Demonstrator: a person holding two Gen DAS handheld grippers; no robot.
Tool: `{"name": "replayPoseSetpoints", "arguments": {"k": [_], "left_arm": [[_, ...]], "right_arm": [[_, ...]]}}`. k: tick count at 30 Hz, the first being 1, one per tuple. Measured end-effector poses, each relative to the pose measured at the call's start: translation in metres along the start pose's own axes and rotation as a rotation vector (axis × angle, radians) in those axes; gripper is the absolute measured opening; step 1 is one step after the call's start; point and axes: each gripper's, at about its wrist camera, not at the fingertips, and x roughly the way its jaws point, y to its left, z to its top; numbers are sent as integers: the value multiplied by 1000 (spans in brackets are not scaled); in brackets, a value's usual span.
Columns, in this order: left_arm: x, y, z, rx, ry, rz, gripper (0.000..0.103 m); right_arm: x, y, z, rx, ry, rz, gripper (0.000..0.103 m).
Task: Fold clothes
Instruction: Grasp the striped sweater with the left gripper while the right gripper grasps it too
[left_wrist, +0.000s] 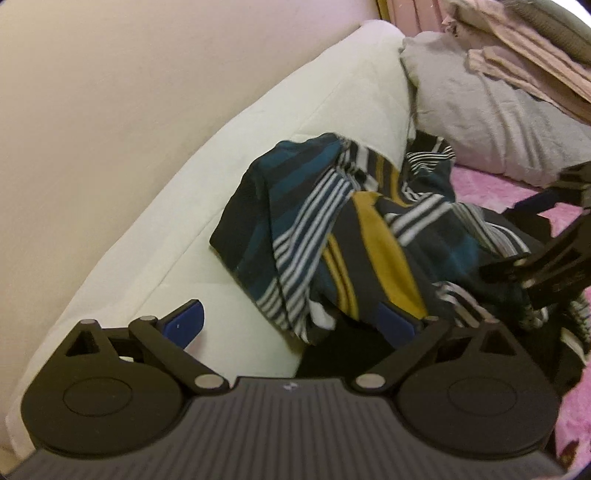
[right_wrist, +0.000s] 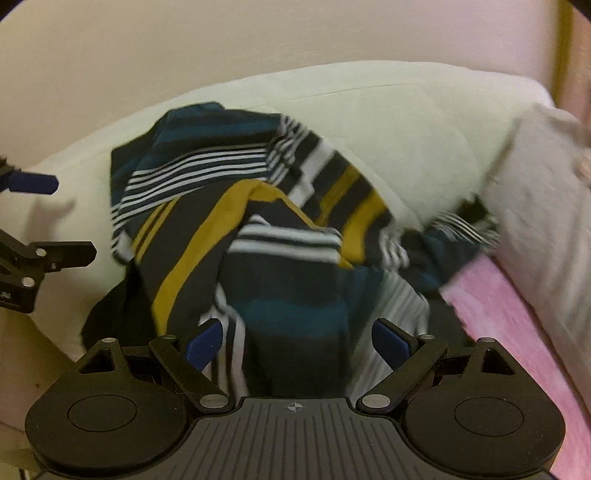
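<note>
Two grippers over one crumpled garment. Striped shirt (right_wrist: 266, 236) (navy, teal, mustard, white bands) lies bunched on cream quilt (right_wrist: 406, 122), its right part spilling onto pink blanket (right_wrist: 517, 314). Grey pillow (left_wrist: 480, 110) behind it to the right, w/ folded beige cloth (left_wrist: 517, 62) stacked on top. Plain wall (left_wrist: 110, 92) beyond.

Left gripper (left_wrist: 291, 325): jaws spread wide, nothing clamped. Left blue pad over bare quilt, right pad at the shirt's near edge; contact can't tell.

Right gripper (right_wrist: 295, 343): jaws wide apart, blue pads flanking a fold of the shirt, fabric betw. them; no pinch visible, pads look clear of it. Both views blurred.

Each gripper shows at the edge of the other's view, close beside one another.
</note>
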Motion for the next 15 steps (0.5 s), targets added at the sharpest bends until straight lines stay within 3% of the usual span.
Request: {"name": "replayPoseSetpoints", "arguments": {"k": [5,8,10,11,12,13,15], "left_arm": [[18,-7,1,102,-89,68,95],[33,-9,7,151,-83,79,87],[40,-7,11,153,-76,83,87],[43,-7,13,158,-73,83,84],[44,-8,13,169,-75,80,83],[44,-8,14,182,-78,76,76],[45,-10,15,206,-84,68,32]], "right_arm": [[49,-8,14,1,6,10,90],[59,-3,20,-15,41,19,45],[57,1,22,-24,46,10,26],[55,3,24,-25,45,4,10],[50,2,24,-11,39,0,8],[45,2,24,3,33,-3,7],[32,0,24,30,15,-10,6]]}}
